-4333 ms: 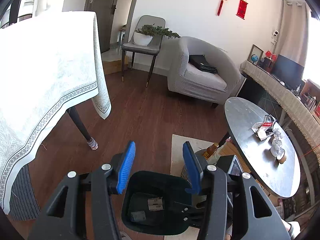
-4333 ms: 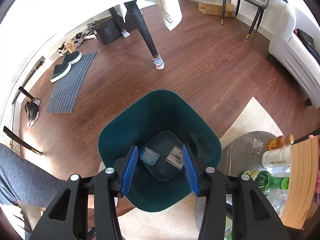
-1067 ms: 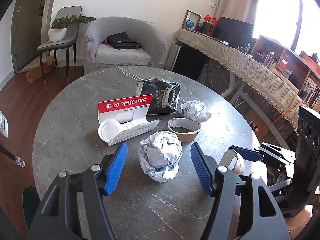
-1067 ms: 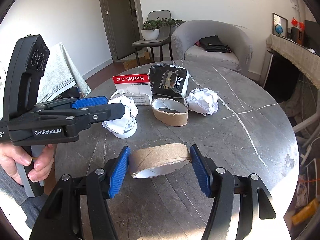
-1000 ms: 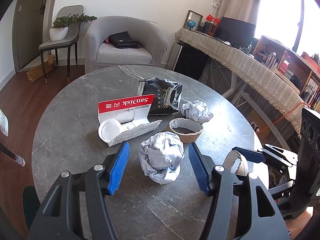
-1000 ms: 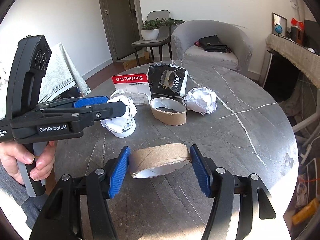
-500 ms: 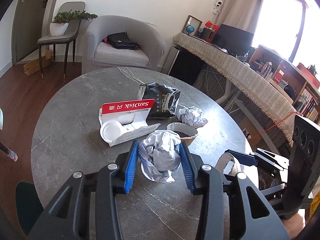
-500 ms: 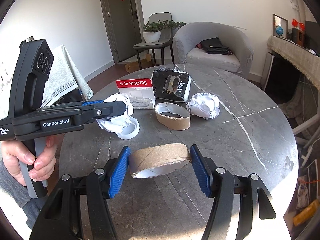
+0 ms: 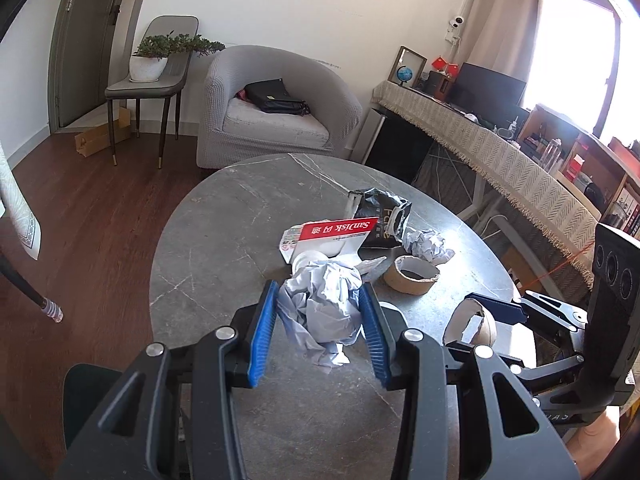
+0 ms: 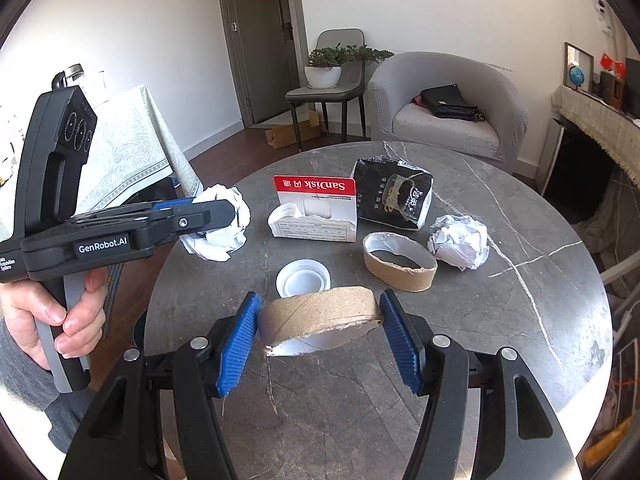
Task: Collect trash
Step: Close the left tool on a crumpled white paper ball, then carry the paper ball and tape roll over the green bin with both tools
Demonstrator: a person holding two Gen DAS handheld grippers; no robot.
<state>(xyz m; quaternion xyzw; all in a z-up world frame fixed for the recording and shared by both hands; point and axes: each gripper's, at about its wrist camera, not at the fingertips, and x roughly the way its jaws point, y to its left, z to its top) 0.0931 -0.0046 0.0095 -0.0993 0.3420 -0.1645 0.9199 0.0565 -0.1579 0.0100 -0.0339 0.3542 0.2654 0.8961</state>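
Note:
My left gripper (image 9: 319,285) is shut on a crumpled white paper ball (image 9: 324,312), held just above the round grey marble table (image 9: 224,248). From the right wrist view the same gripper (image 10: 216,212) and paper ball (image 10: 218,240) hang over the table's left edge. My right gripper (image 10: 319,300) is shut on a squashed brown cardboard ring (image 10: 320,312), lifted off the tabletop. Still on the table are a red-and-white SanDisk pack (image 10: 316,208), a black bag (image 10: 394,196), a second cardboard ring (image 10: 400,260), another paper ball (image 10: 460,240) and a white plastic lid (image 10: 303,278).
A dark green bin (image 9: 80,392) shows low at the left, beside the table. A grey armchair (image 9: 276,116) and a chair bearing a plant (image 9: 152,80) stand beyond. A clothed table (image 10: 128,152) is to the left. A hand (image 10: 56,320) grips the left tool.
The left jaws closed on the paper ball and lifted it off the white lid, carrying it left. The right gripper drew back a little, still holding the cardboard ring.

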